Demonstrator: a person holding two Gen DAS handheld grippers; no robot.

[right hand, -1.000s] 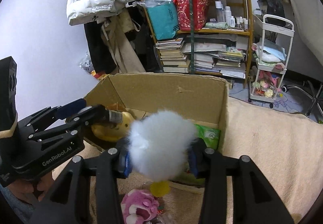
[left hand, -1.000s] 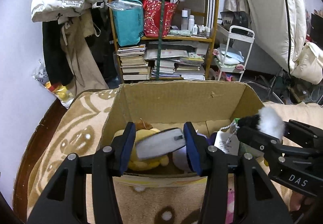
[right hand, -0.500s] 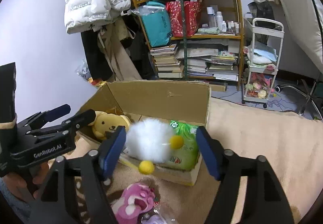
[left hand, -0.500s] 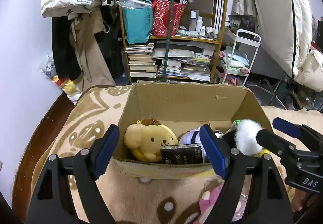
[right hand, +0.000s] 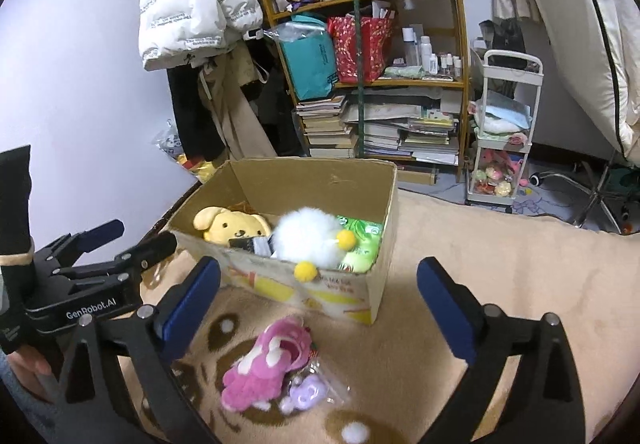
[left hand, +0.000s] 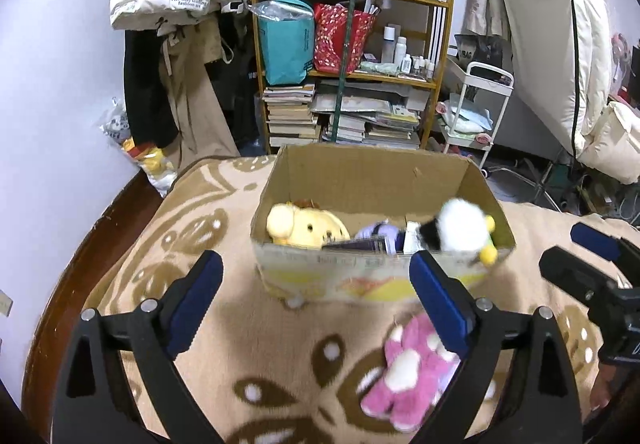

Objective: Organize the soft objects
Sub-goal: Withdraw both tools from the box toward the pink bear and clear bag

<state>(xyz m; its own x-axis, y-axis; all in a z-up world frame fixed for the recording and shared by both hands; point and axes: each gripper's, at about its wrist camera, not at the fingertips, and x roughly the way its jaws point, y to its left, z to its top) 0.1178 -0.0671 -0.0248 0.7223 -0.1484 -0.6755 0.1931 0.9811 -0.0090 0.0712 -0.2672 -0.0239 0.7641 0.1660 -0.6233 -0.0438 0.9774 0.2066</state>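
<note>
Both released toys now lie in the cardboard box [right hand: 376, 244], the white fluffy toy [right hand: 308, 240] at its front rim, while the left gripper [left hand: 316, 292] and right gripper [right hand: 318, 296] back off with empty jaws still spreading, leaving the pink plush [right hand: 268, 360] on the blanket [right hand: 500, 256] near the box's front edge as probably next.

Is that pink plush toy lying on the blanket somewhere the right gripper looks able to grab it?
Probably yes. The pink plush toy lies in the open on the blanket, in front of the cardboard box, and the right gripper's jaws are opening, empty, with nothing blocking the way.

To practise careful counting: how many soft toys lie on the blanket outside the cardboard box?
2. A pink plush toy lies in front of the box; a small purple toy in a clear wrapper lies touching its near side. The grippers may hide others.
</note>
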